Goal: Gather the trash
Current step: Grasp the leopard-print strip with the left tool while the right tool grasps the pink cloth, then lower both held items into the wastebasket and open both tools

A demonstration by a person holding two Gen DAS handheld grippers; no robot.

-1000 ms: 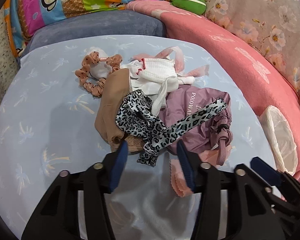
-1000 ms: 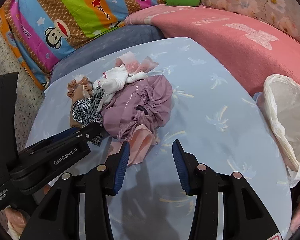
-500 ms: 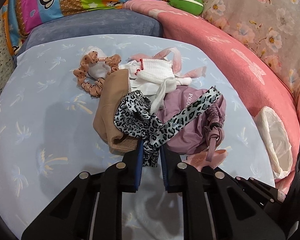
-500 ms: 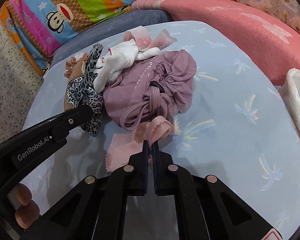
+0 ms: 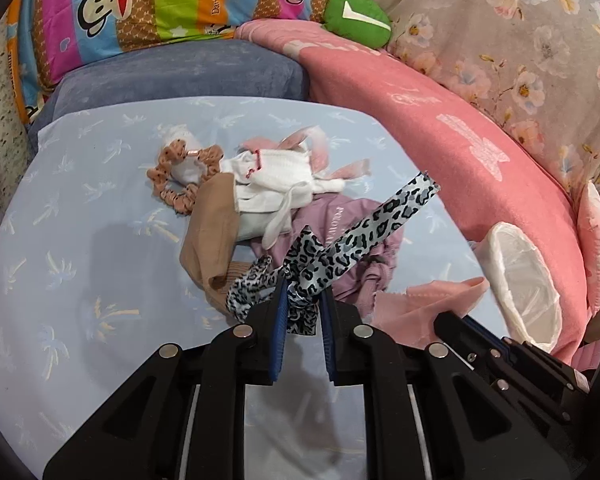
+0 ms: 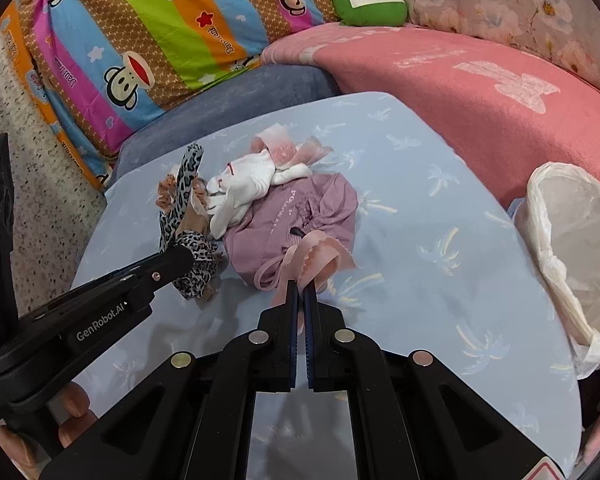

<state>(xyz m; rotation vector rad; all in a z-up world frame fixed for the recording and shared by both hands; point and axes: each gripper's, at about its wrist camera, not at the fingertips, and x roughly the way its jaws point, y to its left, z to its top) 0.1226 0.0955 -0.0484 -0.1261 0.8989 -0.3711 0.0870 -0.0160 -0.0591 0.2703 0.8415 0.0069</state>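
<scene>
A heap of cloth scraps lies on the pale blue table (image 5: pixel 80 240): a mauve drawstring pouch (image 6: pixel 296 216), white knit pieces (image 5: pixel 276 184), a tan cloth (image 5: pixel 212 236) and a peach scrunchie (image 5: pixel 176 184). My left gripper (image 5: pixel 303 304) is shut on a leopard-print ribbon (image 5: pixel 364 232), which lifts off the heap with one tail slanting up to the right. In the right wrist view that ribbon (image 6: pixel 184 184) stands up beside the left gripper's arm. My right gripper (image 6: pixel 300 288) is shut on a pink fabric scrap (image 6: pixel 316 252), raised just above the pouch.
A bin lined with a white plastic bag (image 6: pixel 576 240) stands at the table's right edge, also visible as the bag (image 5: pixel 520 280) in the left wrist view. Behind the table are a blue-grey cushion (image 5: pixel 180 68), a pink blanket (image 6: pixel 480 88), a striped monkey-print pillow (image 6: pixel 140 32) and a green plush (image 5: pixel 356 20).
Both grippers went from open to shut, the left on the leopard ribbon, the right on the pink scrap. Both have since risen, lifting their pieces off the heap.
</scene>
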